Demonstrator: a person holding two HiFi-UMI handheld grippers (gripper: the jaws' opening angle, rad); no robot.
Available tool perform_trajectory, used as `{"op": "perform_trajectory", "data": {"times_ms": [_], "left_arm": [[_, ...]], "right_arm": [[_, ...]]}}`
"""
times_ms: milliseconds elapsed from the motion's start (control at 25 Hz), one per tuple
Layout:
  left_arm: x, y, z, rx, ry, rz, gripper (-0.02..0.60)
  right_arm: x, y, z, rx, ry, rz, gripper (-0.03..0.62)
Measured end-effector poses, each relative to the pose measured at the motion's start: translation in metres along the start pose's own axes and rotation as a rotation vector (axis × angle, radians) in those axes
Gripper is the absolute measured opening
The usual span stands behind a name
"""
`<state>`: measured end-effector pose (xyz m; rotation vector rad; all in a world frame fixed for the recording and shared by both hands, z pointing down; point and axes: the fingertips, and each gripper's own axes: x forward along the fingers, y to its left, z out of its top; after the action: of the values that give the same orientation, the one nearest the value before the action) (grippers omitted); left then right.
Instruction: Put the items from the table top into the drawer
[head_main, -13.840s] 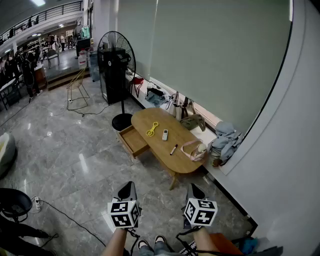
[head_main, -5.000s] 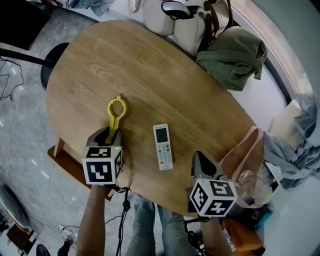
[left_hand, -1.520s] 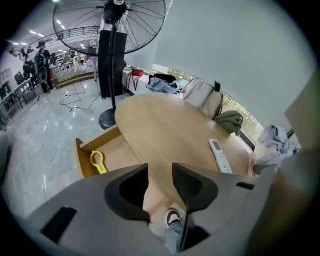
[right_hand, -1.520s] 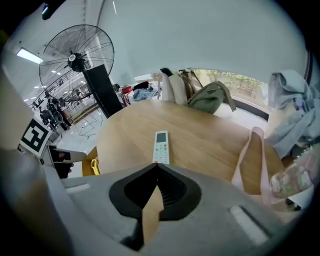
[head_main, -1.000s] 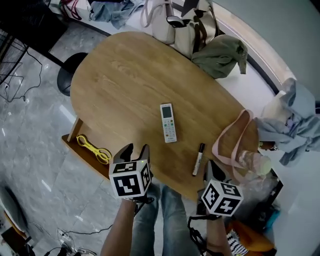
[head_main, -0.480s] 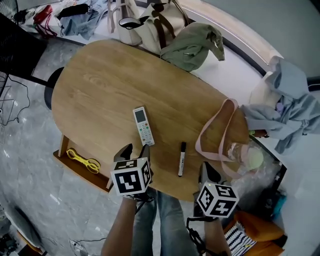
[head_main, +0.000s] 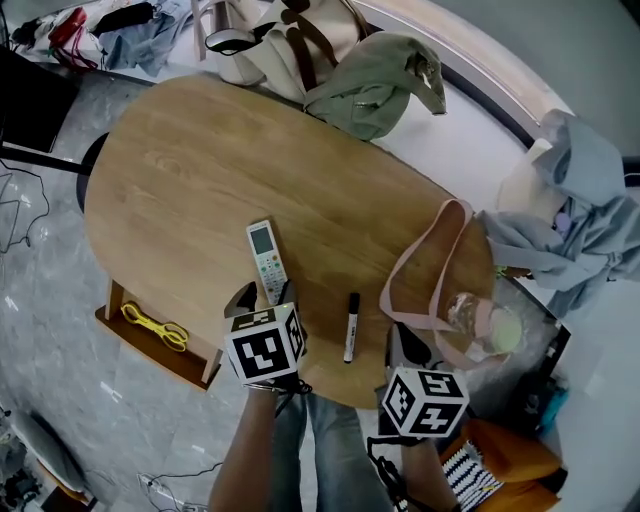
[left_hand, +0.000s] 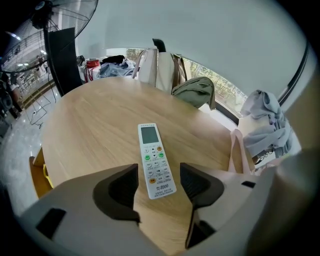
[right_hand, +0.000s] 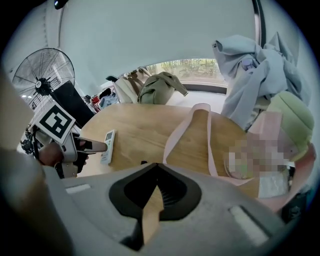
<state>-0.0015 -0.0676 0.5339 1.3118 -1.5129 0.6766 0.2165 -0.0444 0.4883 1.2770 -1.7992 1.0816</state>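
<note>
Lower left, the open wooden drawer (head_main: 190, 358) holds yellow plastic tongs (head_main: 150, 322). My left gripper (head_main: 265, 293), jaws just spreading, straddles the white remote control (head_main: 265, 262) without pressing it; my right gripper (right_hand: 157, 172) has its jaws together.

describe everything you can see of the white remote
The remote is a slim white plastic bar with a screen at its far end and green, orange and white buttons below. It lies flat, face up, on the wooden table. The left gripper, whose jaws have just been opening, hangs open over its near end, apparently not touching it.
</note>
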Motion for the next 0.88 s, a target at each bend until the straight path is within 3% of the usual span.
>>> {"op": "perform_trajectory", "data": {"times_ms": [880], "left_arm": [[0.043,0.011,0.012,0.004,0.066,0.064,0.27]], "right_arm": [[0.036,0.012,0.022,-0.039,0.054,0.038,0.006]]}}
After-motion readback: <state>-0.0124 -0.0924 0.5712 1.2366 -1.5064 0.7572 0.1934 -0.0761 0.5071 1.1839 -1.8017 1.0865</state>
